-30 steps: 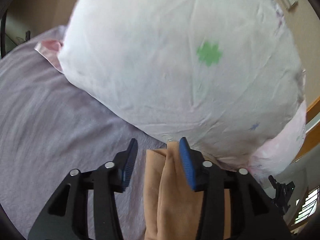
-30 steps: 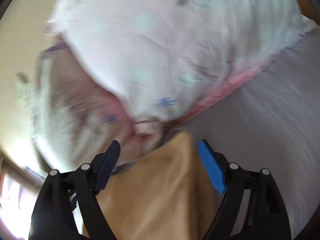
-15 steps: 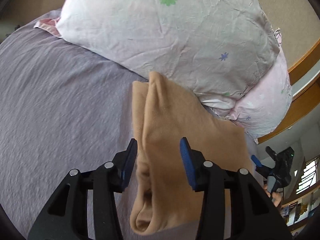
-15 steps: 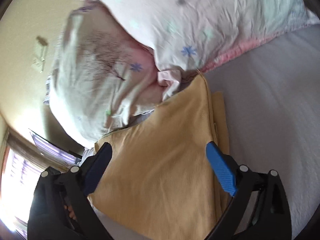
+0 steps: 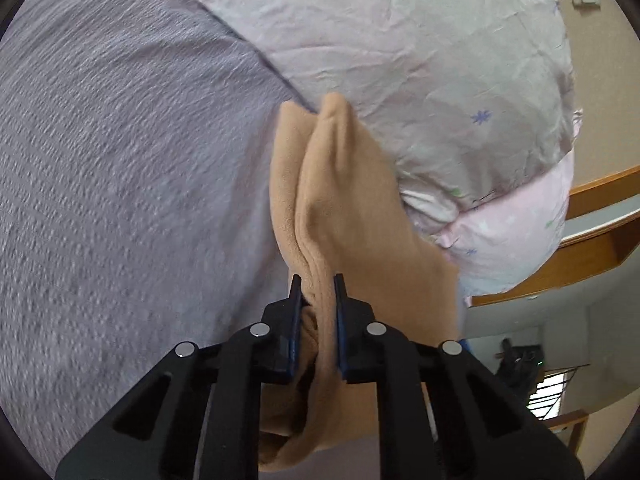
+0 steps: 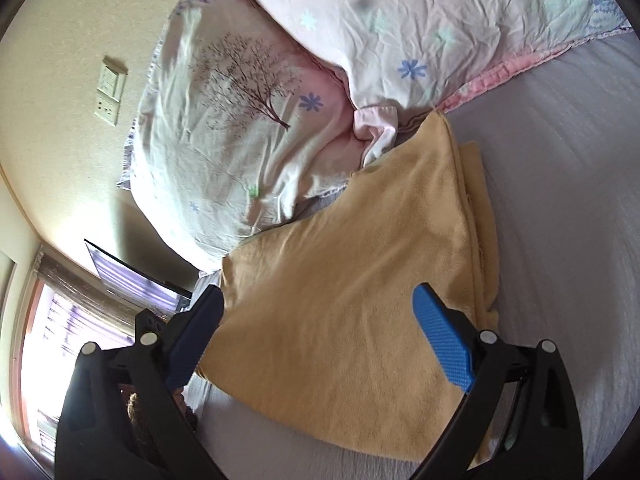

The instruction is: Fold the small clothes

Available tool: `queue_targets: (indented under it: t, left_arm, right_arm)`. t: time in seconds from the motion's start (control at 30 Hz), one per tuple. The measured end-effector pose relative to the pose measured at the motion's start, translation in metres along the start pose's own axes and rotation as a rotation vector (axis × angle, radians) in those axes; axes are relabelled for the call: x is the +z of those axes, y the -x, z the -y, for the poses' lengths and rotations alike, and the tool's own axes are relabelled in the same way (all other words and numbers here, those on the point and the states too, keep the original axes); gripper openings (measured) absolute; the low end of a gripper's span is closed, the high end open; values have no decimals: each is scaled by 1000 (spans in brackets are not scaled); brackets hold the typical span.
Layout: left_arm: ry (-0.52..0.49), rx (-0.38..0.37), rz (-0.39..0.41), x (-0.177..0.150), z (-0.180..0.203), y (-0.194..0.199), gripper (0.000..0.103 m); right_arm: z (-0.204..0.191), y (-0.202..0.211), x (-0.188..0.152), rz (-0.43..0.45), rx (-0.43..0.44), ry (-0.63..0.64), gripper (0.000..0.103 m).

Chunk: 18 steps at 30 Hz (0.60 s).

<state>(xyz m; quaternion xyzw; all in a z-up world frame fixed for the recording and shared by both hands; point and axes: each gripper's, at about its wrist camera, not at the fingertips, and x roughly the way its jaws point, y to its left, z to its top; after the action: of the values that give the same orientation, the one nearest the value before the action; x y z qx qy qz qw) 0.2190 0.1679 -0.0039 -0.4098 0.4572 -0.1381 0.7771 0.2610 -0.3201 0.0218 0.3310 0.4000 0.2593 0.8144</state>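
Observation:
A folded tan fleece garment (image 5: 344, 200) lies on the grey-purple bedsheet (image 5: 120, 180), its far end against the pillows. My left gripper (image 5: 317, 292) is shut on the garment's folded edge, cloth bunched between the jaws. In the right wrist view the same garment (image 6: 360, 280) lies flat as a folded panel. My right gripper (image 6: 320, 340) is open wide just above it, one blue pad (image 6: 444, 344) over its right part, holding nothing.
Two floral pillows (image 5: 420, 60) lie at the head of the bed, also in the right wrist view (image 6: 260, 120). A wooden headboard ledge (image 5: 592, 240) is at the right. A wall with a switch plate (image 6: 108, 96) and a window (image 6: 48, 340) are beyond.
My left gripper has closed on the garment's folded edge; it was open around it before. Both grippers have drawn back from the pillows. My right gripper stays open.

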Motion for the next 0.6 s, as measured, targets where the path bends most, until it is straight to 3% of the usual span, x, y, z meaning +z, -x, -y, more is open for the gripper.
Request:
queue_targets:
  t: [0.13,0.27,0.33,0.43,0.53,0.6]
  left_arm:
    - [-100,-61,29,-3,70,8,13]
    - [-262,-130,7,-30,167,-26,13]
    - [-321,-171,-35,-50,205,-60,13]
    - [-351,-218,-163,-87,243,-133,13]
    - [-401,-124,-307,-122,255,-201,15]
    - [-400,-139,-335,-128,252,-204,18]
  right_arm:
    - [4,24,2,61,31,-3,95]
    - [14,43,0,104,33,-21,95]
    - [24,50,-2,115,15,-41,95]
    - [41,60,-3,138,-7,-91,95]
    - [54,67,-3,144,-21,-129,95]
    - [56,73,-2,142,-29,-121,95]
